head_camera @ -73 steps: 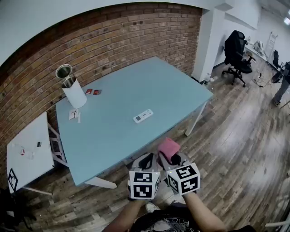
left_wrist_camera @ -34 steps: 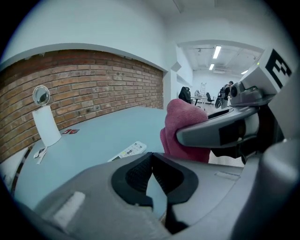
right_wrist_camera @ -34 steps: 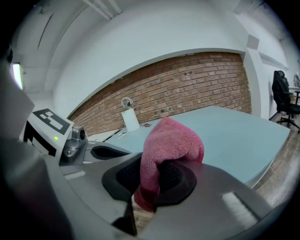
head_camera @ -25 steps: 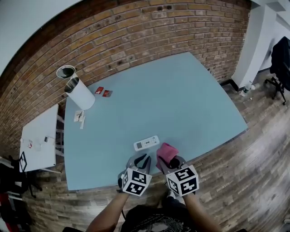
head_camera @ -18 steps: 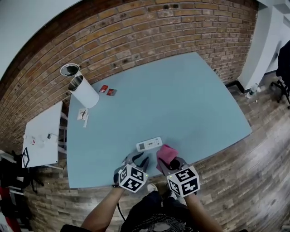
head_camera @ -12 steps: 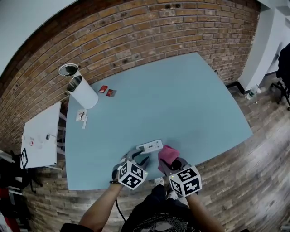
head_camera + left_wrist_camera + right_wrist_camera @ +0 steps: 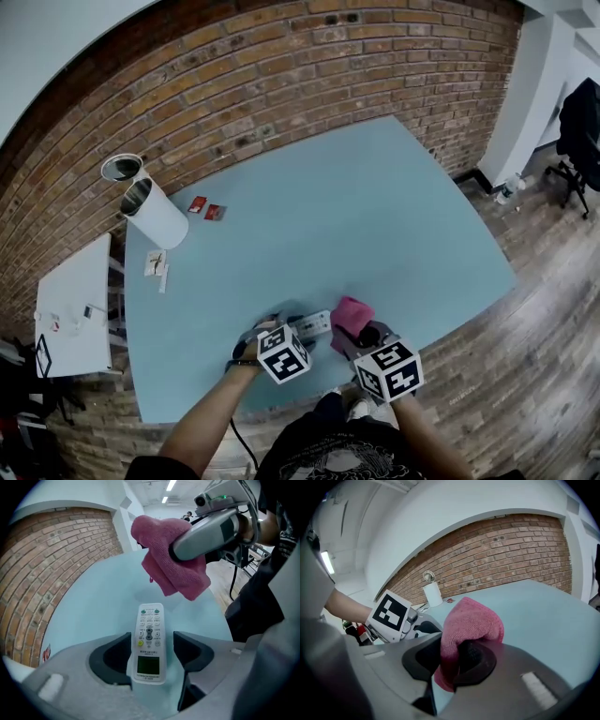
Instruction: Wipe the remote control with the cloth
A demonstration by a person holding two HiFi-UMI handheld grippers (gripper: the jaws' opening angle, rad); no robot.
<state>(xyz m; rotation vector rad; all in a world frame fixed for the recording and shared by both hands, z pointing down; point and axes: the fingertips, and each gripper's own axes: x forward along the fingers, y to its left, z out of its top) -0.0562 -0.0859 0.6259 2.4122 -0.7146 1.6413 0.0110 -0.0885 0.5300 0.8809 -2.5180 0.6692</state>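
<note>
The white rectangular remote control (image 7: 149, 639) is lying flat on the pale blue table (image 7: 394, 216), screen end towards me. A second ago my left gripper (image 7: 152, 654) was hanging short of the remote with its jaws nearly together. Now it is straddling the remote, jaws opening, pads not yet pressing. I judge I am getting set to steady it; wiping is not yet starting.

My right gripper (image 7: 451, 660) is clamping the folded pink cloth (image 7: 471, 620) just beside the remote, not touching it. The table's near edge is running close behind the remote. Beyond the remote, bare tabletop is offering room. The white cylinder (image 7: 155, 214) is standing well apart from it.
</note>
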